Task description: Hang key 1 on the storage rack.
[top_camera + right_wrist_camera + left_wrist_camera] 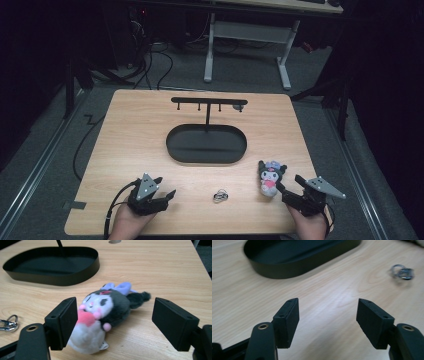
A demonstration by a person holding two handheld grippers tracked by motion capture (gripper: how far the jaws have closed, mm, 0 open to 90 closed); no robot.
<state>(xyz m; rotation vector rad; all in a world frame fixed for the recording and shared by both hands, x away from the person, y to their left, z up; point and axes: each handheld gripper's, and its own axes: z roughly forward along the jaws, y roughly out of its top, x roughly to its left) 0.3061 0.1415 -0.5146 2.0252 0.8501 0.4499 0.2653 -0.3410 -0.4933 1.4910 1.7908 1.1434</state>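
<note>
**Open fingers at a plush toy on the counter**

The right gripper has its fingers spread wide, with nothing pressed between them. The plush toy lies on its side between them, close against the left-hand finger in the right gripper view and well clear of the other one. It has a dark head, a white body, a pink patch at the chest and a lilac bow. In the high view the toy lies near the counter's right front corner, just beside the right gripper.

The left gripper also has its fingers wide apart, over bare wood, holding nothing. In the high view it rests near the front left of the counter.

A small metal clasp lies on the counter between the two grippers, near the front edge.

Farther back, at the middle of the counter, stands a black oval tray with a thin post rising from its far side and a crossbar with short pegs on top.
</note>
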